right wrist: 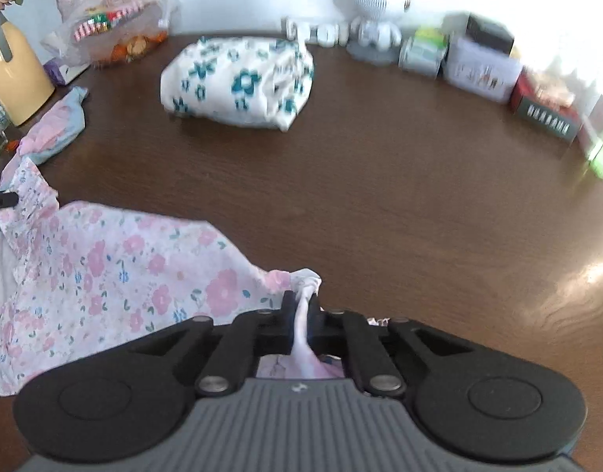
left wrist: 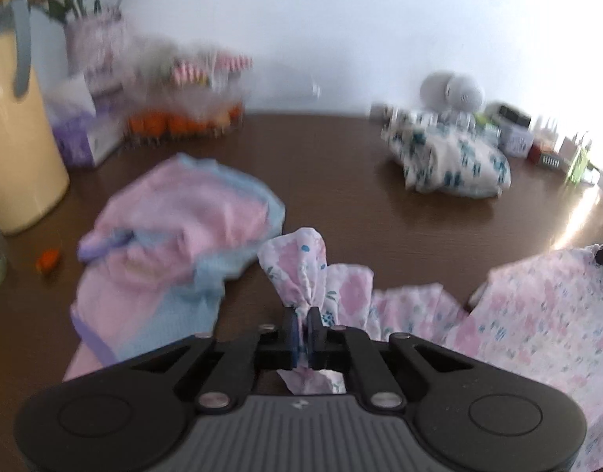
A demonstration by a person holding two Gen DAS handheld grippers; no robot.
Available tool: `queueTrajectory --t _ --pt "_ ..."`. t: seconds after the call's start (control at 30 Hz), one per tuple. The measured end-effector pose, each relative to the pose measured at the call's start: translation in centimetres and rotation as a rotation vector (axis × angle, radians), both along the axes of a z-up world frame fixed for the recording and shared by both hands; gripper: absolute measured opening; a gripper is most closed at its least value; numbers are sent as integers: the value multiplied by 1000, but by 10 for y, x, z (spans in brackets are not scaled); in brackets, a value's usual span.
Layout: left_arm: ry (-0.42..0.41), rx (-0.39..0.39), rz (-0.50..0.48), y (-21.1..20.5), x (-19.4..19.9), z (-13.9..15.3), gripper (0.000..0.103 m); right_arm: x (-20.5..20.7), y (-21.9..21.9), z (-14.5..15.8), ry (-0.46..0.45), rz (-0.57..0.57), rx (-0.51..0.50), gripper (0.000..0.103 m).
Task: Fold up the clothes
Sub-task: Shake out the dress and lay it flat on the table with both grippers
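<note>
The thin white cotton garment printed with pink flowers (right wrist: 104, 267) lies crumpled on the dark brown wooden counter (right wrist: 380, 196), stretched sideways between the two hands. The left hand-held gripper (left wrist: 301, 328) is clamped tight on one bunched end, the right hand-held gripper (right wrist: 300, 314) likewise on the opposite corner. Its long axis runs from gripper to gripper, so spreading it looks like the next move.

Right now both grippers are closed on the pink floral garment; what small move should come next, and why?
Probably lift both ends together and draw them apart. The left gripper and right gripper each pinch a bunched edge of the floral garment, which lies crumpled on the table. Stretching it flat would prepare a clean fold.
</note>
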State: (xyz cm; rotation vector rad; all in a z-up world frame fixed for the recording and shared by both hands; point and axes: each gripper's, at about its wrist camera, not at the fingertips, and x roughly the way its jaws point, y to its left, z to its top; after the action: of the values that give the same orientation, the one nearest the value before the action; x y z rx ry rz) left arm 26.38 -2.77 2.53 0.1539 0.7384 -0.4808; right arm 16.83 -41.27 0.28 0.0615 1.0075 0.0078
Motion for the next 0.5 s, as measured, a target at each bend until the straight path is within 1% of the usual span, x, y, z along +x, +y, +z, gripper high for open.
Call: queueTrajectory --t 0.07,0.13,0.17,0.23,0.3,0.33,0.37,0.4,0.43,0.47,0.5 --pt "-67 -19 -3 -6 2 25 3 0 3 19 -78 -20 -40 2" --pt "-152 -38 -9 -14 3 58 3 -2 8 48 -177 -39 -93 2" --pt "-210 -53 -9 -15 1 77 3 -4 11 66 -229 -49 -121 2" --pt "-341 -91 -11 -16 -10 116 3 -12 14 110 -353 -69 -183 2" --pt "-473 -136 -36 -13 -31 147 3 -29 15 146 -475 -88 -255 2" --pt "-530 -147 -53 -11 -44 157 3 -41 18 161 -535 -89 -302 2" --pt "-564 -144 -70 -9 -57 160 3 -53 20 168 -568 -84 -336 2" --pt "-592 -139 -86 -7 -71 160 3 -66 22 169 -581 -74 -359 2" --pt "-585 -125 -107 -5 -83 153 3 -78 24 170 -594 -64 -382 2" --pt "-569 -109 -130 -3 -95 143 3 -90 26 164 -583 -48 -392 2" --pt "-527 -87 -146 0 -104 126 3 -102 28 150 -547 -28 -389 2"
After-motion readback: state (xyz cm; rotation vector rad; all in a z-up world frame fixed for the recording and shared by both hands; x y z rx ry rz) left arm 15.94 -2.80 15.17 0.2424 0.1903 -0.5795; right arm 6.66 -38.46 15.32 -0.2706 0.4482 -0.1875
